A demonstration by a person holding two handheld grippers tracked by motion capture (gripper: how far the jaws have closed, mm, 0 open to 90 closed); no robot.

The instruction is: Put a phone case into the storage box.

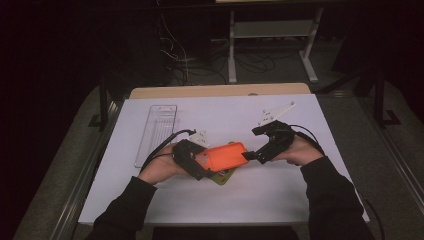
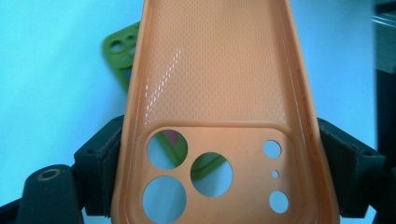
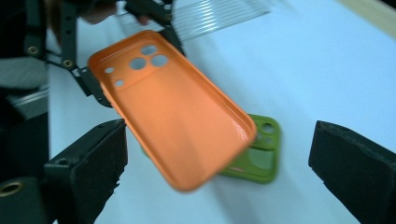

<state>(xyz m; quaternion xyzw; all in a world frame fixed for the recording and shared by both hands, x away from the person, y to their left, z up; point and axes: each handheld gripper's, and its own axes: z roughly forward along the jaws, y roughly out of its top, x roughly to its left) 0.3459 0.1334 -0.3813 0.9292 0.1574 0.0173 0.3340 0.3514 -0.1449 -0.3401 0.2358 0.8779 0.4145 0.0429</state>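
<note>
My left tongs (image 1: 200, 161) are clamped across the camera-hole end of the orange phone case (image 1: 226, 156), one pad on each long side, so the case sticks out toward my other hand with its hollow inside facing up — in the left gripper view the orange phone case (image 2: 219, 93) runs straight away from me, lens holes nearest. I'm holding it just above the white tabletop (image 1: 300, 190), and under it lies a green phone case (image 1: 223, 175), flat and partly covered; it peeks out at the far end in the right gripper view as the green phone case (image 3: 259, 156). My right tongs (image 1: 248, 156) sit at the free end of the orange case, jaws spread wide with nothing pressed between them — the case end hangs between them, untouched. A clear plastic tray (image 1: 156, 131) waits off to the left, well apart. One end gripped firmly leaves the other end free for my right hand to work on, I reckon.
</note>
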